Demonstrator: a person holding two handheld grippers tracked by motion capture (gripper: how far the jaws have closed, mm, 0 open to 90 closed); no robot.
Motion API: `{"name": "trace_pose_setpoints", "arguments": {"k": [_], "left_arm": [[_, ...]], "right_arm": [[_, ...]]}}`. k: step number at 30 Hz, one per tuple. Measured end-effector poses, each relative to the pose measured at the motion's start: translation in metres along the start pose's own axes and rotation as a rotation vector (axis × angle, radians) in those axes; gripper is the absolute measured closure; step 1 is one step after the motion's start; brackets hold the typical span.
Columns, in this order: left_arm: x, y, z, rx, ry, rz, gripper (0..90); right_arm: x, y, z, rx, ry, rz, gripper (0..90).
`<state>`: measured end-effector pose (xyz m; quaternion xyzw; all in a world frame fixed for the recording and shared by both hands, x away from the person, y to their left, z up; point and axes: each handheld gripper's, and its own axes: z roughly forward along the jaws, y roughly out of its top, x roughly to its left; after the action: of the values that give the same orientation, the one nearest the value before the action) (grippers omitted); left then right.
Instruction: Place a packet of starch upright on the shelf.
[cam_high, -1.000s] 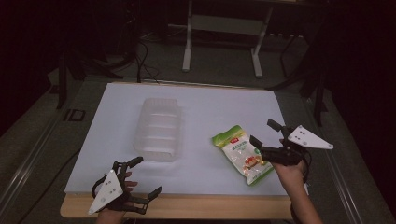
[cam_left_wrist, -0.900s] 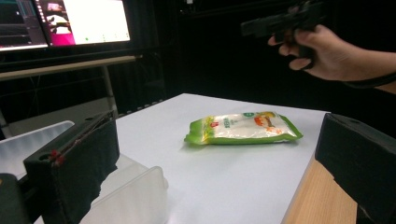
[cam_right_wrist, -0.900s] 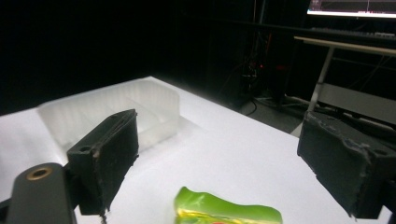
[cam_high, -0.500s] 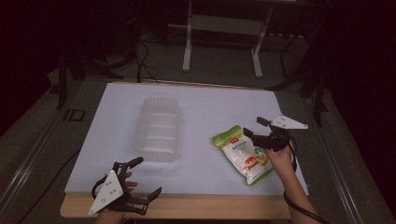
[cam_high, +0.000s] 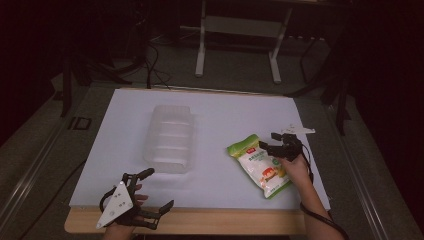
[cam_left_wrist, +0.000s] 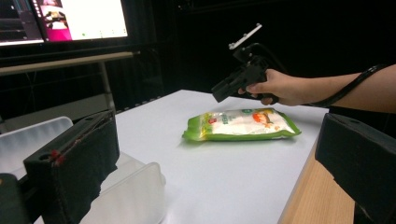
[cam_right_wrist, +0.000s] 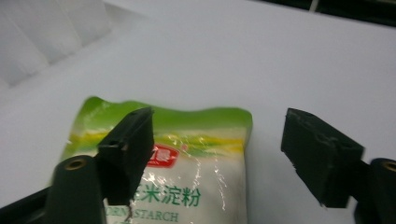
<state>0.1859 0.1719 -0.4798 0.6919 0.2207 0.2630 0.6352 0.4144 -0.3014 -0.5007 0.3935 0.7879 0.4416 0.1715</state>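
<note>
Starch bag (cam_high: 261, 164) lay lengthwise directly beneath my right gripper (cam_high: 270, 145), whose jaws, just closing but still apart, straddled its green top edge; left gripper (cam_high: 150, 192) open, farther off.

green-white starch bag (cam_high: 260, 164) flat on table

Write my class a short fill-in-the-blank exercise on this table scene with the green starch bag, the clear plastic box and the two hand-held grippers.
1. The bag lies flat on the white table, and its top edge is coloured ____.
2. The clear plastic box lies to the ____ of the bag in the high view.
3. The right gripper hovers over the bag with its fingers ____.
4. The left gripper waits at the table's ____ edge, nearest the person.

Missing words: green; left; open; wooden
</note>
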Motion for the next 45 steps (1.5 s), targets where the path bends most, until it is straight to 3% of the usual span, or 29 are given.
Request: {"name": "trace_pose_setpoints", "arguments": {"k": [7, 13, 15, 20, 22, 27, 31, 32, 34, 39, 45], "left_arm": [[0.001, -0.001, 0.002, 0.004, 0.004, -0.01, 0.0], [0.0, -0.002, 0.003, 0.008, 0.001, -0.012, 0.0], [0.0, -0.002, 0.003, 0.007, 0.001, -0.014, 0.0], [0.0, -0.002, 0.003, 0.011, -0.001, -0.015, 0.0], [-0.001, -0.002, 0.003, 0.014, -0.004, -0.01, 0.0], [-0.001, -0.002, 0.004, 0.016, -0.006, -0.012, 0.0], [-0.001, -0.002, 0.005, 0.017, -0.011, -0.018, 0.0], [-0.001, -0.002, 0.005, 0.019, -0.011, -0.016, 0.0], [-0.001, -0.002, 0.006, 0.021, -0.015, -0.014, 0.0], [-0.001, -0.002, 0.005, 0.022, -0.01, -0.007, 0.0], [0.002, -0.002, 0.002, 0.015, 0.002, -0.017, 0.0]], "right_arm": [[-0.008, -0.003, 0.016, 0.074, 0.005, 0.02, 37.1], [-0.007, -0.006, 0.03, 0.148, 0.006, 0.007, 33.9], [-0.009, -0.006, 0.031, 0.153, 0.015, 0.04, 30.0], [-0.015, -0.007, 0.036, 0.191, 0.064, 0.097, 30.6], [-0.014, -0.007, 0.037, 0.202, 0.104, 0.096, 42.4], [-0.014, -0.008, 0.038, 0.219, 0.139, 0.121, 52.4], [-0.012, -0.006, 0.038, 0.244, 0.133, 0.091, 65.6], [-0.011, -0.005, 0.037, 0.254, 0.12, 0.078, 74.8], [-0.005, -0.004, 0.036, 0.268, 0.098, 0.025, 83.6], [-0.002, -0.002, 0.032, 0.252, 0.088, 0.026, 86.2], [0.0, 0.0, 0.016, 0.156, 0.092, 0.037, 86.4]]}}
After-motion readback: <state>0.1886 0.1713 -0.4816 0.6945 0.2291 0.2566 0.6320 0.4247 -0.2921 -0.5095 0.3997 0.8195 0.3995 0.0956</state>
